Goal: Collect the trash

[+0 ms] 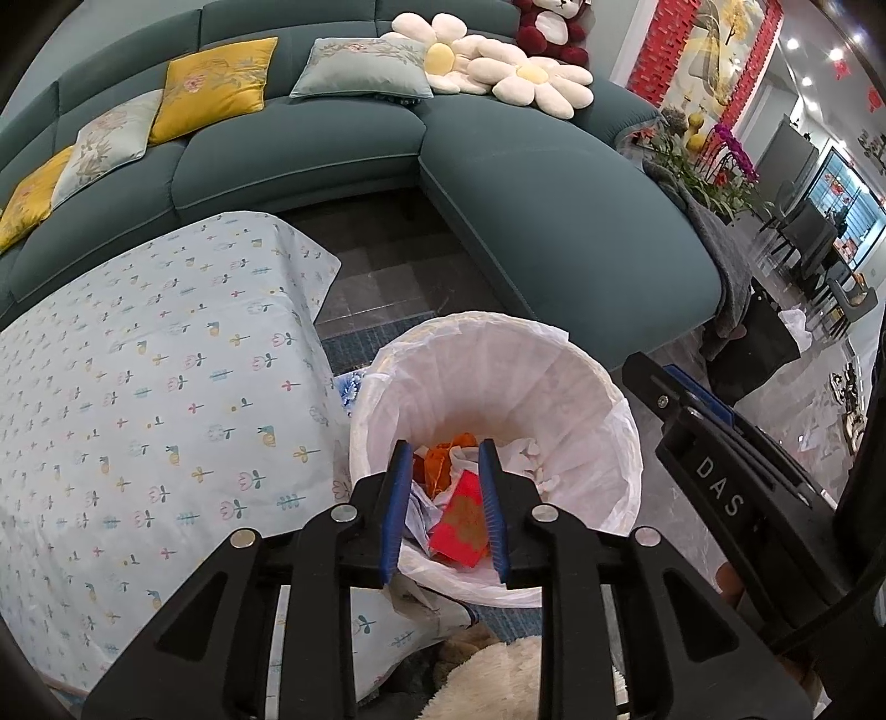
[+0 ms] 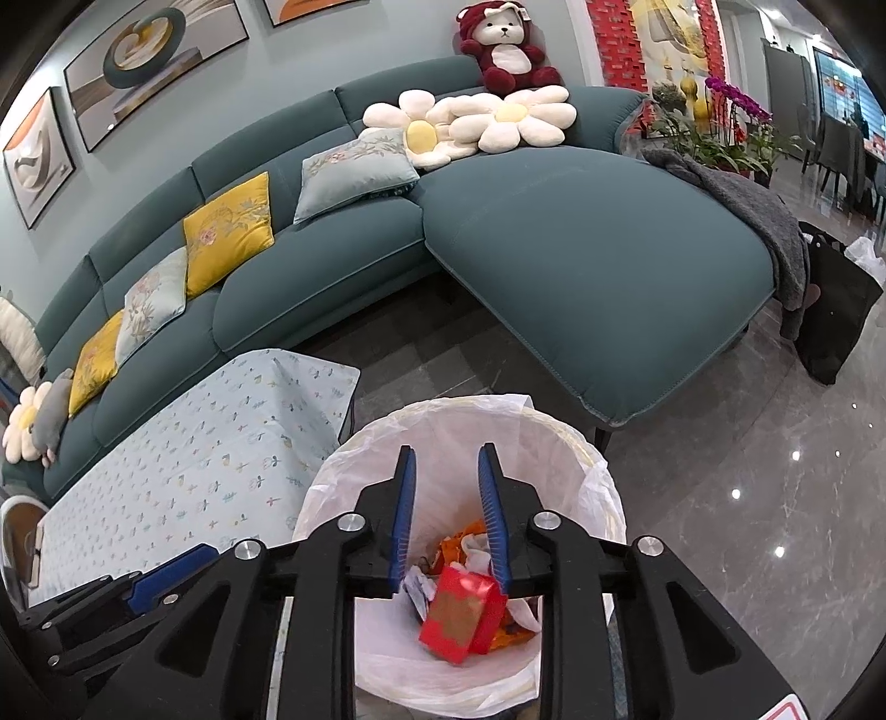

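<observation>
Disposal step judged complete: red box (image 2: 462,615) is seen lying in lined bin (image 2: 587,476); left claw (image 1: 446,501) and right claw (image 2: 446,509) are released, empty. Further trash must be sought.

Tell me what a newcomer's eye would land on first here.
First, the white-lined trash bin on the floor below both tongs, with a bright red box lying on crumpled paper and orange scraps inside. Behind it, the long teal sofa carries white daisy cushions, with a red plush bear on its backrest.
</observation>
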The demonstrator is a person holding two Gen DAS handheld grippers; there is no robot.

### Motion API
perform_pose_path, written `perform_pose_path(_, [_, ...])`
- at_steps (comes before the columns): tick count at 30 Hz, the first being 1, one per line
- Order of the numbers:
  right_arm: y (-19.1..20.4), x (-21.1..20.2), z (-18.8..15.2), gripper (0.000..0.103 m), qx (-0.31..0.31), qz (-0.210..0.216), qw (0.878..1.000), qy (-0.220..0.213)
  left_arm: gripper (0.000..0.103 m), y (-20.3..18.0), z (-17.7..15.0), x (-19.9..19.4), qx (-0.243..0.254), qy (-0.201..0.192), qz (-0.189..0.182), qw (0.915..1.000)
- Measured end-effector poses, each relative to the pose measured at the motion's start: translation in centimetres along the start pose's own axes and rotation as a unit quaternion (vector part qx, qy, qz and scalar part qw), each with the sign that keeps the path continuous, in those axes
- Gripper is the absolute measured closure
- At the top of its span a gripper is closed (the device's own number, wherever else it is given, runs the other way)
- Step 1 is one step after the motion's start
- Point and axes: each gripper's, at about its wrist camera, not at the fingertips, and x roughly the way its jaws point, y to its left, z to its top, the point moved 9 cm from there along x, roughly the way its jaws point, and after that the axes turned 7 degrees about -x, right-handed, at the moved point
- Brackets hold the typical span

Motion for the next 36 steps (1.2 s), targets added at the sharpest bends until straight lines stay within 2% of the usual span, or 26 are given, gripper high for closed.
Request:
perform_pose_path(6, [1.1, -0.5, -0.1, 0.066, -0.021, -0.003, 1.0, 0.002, 0.077, 1.0, 0.0, -0.5, -0.005, -0.007, 0.005, 0.9999])
perform_pose_path(9, [1.8, -0.7, -0.3, 0.064, -0.03, -0.002, 1.0, 0.003, 0.072, 1.6, -0.1, -1.0, -0.008, -0.012, 0.011, 0.9998])
perform_pose_path(14, [3.1, -0.7, -1.0, 0.061, -0.042, 0.0, 0.999, 0.01, 0.071, 3.2, -0.4, -1.7, -0.013, -0.019, 0.024, 0.9995])
perform_pose_path(17, [4.0, -0.8, -1.5, 0.056, -0.053, 0.0, 0.999, 0.013, 0.069, 4.2, -0.4, -2.0, -0.015, -0.024, 0.034, 0.999])
perform_pose_path(21, [5.1, -1.1, -1.9, 0.048, -0.071, -0.005, 0.997, 0.009, 0.062, 5.5, -0.7, -2.4, -0.021, -0.03, 0.046, 0.9983])
perform_pose_path(27, [6.2, -1.0, -3.1, 0.047, -0.094, -0.012, 0.995, 0.015, 0.053, 7.0, -1.5, -2.8, -0.015, -0.037, 0.07, 0.9968])
perform_pose_path(33, [6.5, -1.1, -4.4, 0.047, -0.11, -0.012, 0.994, 0.027, 0.05, 7.9, -2.3, -2.4, -0.018, -0.033, 0.077, 0.9963])
perform_pose_path(34, [6.3, -1.2, -4.5, 0.044, -0.111, -0.015, 0.993, 0.027, 0.047, 8.0, -2.4, -2.4, -0.017, -0.034, 0.08, 0.9961])
perform_pose_path(35, [6.2, -1.3, -4.6, 0.034, -0.112, -0.018, 0.993, 0.027, 0.046, 8.1, -2.5, -2.4, -0.017, -0.035, 0.083, 0.9958])
perform_pose_path(36, [6.1, -1.3, -4.7, 0.034, -0.112, -0.018, 0.993, 0.026, 0.044, 8.1, -2.6, -2.3, -0.016, -0.036, 0.085, 0.9956])
